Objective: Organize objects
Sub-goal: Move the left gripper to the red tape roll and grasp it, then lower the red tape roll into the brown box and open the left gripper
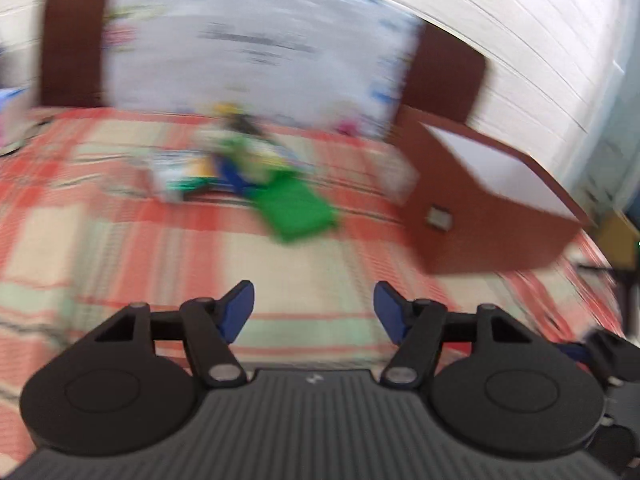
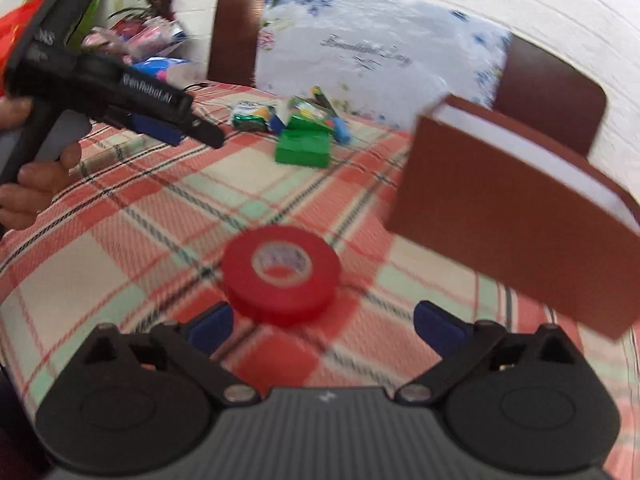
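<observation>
A red tape roll (image 2: 282, 272) lies flat on the checked cloth (image 2: 132, 216), just ahead of my right gripper (image 2: 324, 320). That gripper is wide open and its blue pads (image 2: 212, 322) touch nothing. My left gripper (image 1: 314, 304) is open over bare cloth with nothing between its fingers. The right wrist view shows it at the upper left, the left gripper (image 2: 188, 132) held in a hand (image 2: 36, 184). A green box (image 2: 304, 146) lies farther back beside a pile of small packets (image 2: 256, 114). The same green box (image 1: 298, 208) appears blurred in the left wrist view.
A brown open-top box (image 2: 520, 208) with a white lining stands at the right, also the brown box (image 1: 480, 200) in the left wrist view. A flowered pillow (image 2: 368, 52) leans on a brown headboard (image 2: 552, 92). Bags and a plant (image 2: 152, 28) crowd the back left.
</observation>
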